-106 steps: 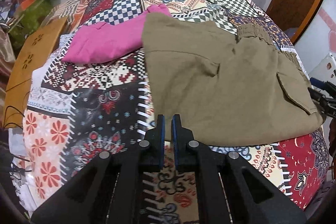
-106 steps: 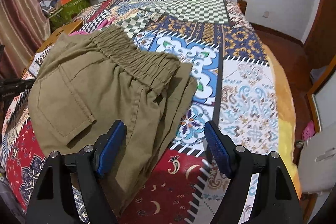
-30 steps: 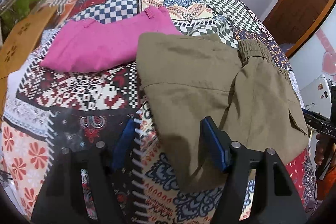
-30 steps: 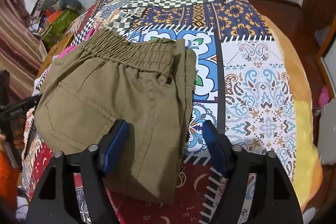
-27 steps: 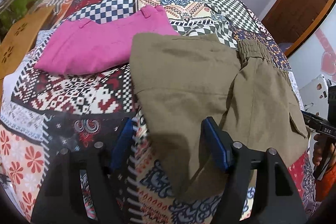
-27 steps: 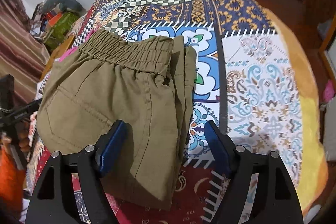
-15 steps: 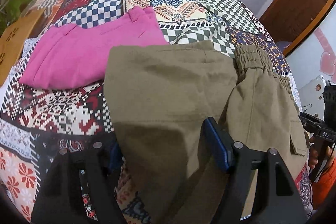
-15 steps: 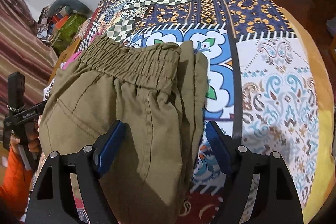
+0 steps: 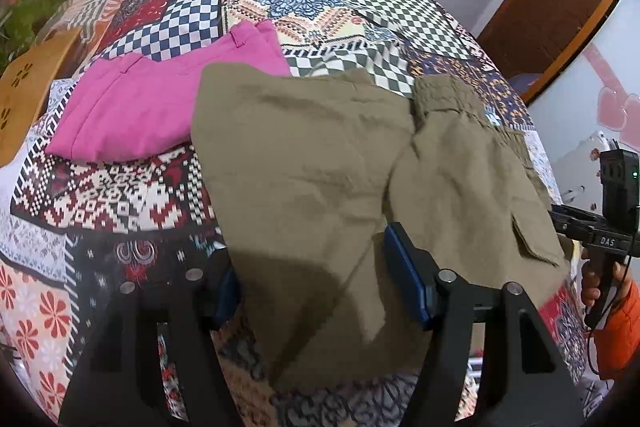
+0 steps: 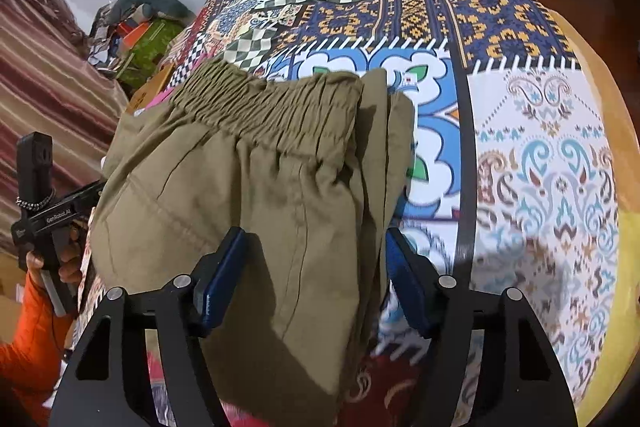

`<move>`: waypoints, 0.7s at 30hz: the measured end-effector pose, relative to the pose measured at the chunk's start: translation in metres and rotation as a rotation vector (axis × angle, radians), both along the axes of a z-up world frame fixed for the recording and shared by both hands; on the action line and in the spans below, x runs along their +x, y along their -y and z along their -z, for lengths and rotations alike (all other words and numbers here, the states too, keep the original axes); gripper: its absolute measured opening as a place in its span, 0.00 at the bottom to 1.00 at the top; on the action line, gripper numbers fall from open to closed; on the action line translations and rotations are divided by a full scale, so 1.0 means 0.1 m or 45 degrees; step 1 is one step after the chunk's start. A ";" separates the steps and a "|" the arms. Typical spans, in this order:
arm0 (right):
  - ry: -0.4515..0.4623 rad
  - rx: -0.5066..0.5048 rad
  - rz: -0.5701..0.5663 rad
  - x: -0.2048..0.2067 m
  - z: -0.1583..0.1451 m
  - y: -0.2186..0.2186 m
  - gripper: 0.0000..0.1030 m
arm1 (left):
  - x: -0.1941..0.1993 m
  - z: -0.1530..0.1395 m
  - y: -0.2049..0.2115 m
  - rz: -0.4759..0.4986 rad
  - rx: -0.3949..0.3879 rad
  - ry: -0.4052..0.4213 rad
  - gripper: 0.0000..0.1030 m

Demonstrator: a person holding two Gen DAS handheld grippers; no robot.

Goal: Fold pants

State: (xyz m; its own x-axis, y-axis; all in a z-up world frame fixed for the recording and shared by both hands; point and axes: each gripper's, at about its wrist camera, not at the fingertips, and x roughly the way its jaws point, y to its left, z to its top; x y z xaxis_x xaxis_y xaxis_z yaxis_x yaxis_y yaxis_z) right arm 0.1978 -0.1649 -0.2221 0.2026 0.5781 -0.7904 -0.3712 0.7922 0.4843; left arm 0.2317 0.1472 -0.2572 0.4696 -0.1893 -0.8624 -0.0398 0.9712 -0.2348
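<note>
Olive pants (image 9: 304, 163) between both closing hand-held grippers

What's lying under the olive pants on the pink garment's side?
The olive pants overlap one corner of the pink garment; elsewhere the patchwork bedspread shows around them. What lies beneath their middle is covered.

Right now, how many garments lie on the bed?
2: olive pants lie at the near edge between both grippers' jaws; a folded pink garment lies beside them, partly under. More could be out of view.
</note>
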 end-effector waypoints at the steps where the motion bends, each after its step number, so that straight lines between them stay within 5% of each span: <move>1: -0.002 0.003 -0.001 -0.02 0.00 0.01 0.61 | -0.02 -0.01 0.01 0.003 -0.001 0.001 0.63; 6: -0.008 0.016 0.005 -0.07 -0.01 0.03 0.58 | -0.04 -0.09 0.10 0.059 -0.061 0.012 0.46; 11: -0.013 0.021 0.003 -0.02 0.00 -0.02 0.56 | 0.14 0.00 0.20 0.090 0.029 -0.013 0.46; 21: 0.009 0.033 0.019 0.05 0.00 -0.09 0.46 | 0.34 0.14 0.02 0.024 -0.049 -0.014 0.46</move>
State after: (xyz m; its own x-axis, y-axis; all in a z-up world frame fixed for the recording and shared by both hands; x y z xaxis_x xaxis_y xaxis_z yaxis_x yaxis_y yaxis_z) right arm 0.2028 -0.1563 -0.2225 0.2170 0.5953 -0.7737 -0.3631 0.7849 0.5021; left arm 0.2661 0.1449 -0.2717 0.4564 -0.2308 -0.8593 -0.0244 0.9622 -0.2713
